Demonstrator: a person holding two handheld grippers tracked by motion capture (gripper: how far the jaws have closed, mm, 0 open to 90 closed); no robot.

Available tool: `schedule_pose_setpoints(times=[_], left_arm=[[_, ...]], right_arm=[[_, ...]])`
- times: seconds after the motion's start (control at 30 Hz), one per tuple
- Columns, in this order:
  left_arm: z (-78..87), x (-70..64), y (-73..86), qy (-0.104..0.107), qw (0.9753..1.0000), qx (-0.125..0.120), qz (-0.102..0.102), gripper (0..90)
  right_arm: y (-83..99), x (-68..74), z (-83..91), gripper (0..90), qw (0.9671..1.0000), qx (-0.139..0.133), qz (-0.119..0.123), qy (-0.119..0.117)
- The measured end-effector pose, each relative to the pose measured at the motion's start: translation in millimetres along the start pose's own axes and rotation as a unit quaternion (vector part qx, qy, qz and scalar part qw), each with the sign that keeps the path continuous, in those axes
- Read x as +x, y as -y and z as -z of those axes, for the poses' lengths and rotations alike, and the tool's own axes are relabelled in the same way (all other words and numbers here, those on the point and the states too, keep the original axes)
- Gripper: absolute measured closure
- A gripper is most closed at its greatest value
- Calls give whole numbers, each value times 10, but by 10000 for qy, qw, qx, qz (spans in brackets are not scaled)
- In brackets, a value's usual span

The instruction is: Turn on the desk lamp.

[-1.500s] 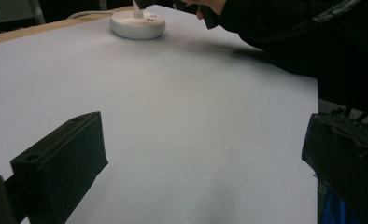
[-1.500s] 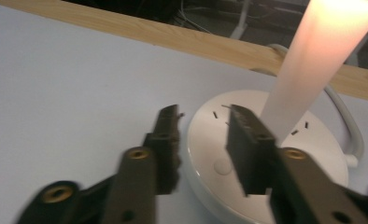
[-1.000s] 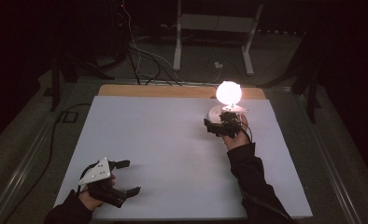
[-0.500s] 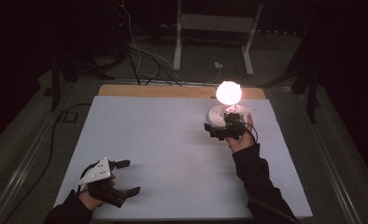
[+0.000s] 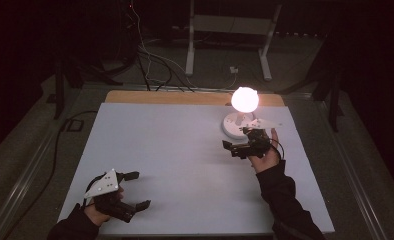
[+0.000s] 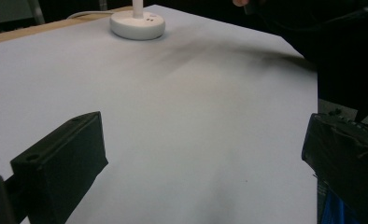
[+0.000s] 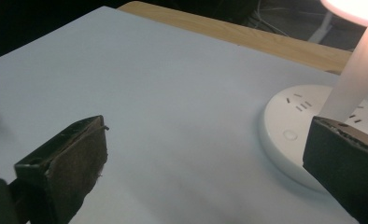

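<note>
one lamp [image 5: 244,112] stands lit at the far right of the white table [image 5: 175,150], its round base [image 7: 296,130] flat on the top (a small button shows on it). two grippers, both released with jaws wide apart and nothing between them. the right gripper [image 5: 237,147] hovers just beside the base, one jaw in front of the base's edge. the left gripper [image 5: 135,190] sits at the near left corner, well apart from the lamp. cables [image 5: 150,60] lie on the floor beyond.

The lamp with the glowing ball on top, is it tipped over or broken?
No. The white lamp with the glowing round shade stands upright on its round white base, lit. The open right gripper hovers beside the base. Nothing looks odd.
</note>
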State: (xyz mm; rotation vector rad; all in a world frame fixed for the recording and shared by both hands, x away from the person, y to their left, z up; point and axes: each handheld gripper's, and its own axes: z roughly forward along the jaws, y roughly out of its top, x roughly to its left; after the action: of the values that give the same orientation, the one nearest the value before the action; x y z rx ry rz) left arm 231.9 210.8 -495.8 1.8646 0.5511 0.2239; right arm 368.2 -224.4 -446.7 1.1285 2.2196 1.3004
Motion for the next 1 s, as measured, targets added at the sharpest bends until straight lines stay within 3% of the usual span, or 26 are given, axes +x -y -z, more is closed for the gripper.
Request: schedule_pose_setpoints(times=[0.47, 0.77, 0.9, 1.0], left_arm=[[-6, -4, 1, 1, 10000, 24, -8, 3], [-2, -5, 0, 4, 10000, 20, -13, 3], [-2, -5, 0, 7, 10000, 26, -6, 3], [-2, -5, -1, 5, 10000, 28, -6, 3]], right_arm=[[360, 0, 286, 0, 9999, 104, 20, -46], [663, -24, 467, 0, 9997, 250, -9, 71], [804, -7, 552, 0, 9994, 285, 146, 153], [893, -9, 614, 0, 9994, 264, 132, 168]])
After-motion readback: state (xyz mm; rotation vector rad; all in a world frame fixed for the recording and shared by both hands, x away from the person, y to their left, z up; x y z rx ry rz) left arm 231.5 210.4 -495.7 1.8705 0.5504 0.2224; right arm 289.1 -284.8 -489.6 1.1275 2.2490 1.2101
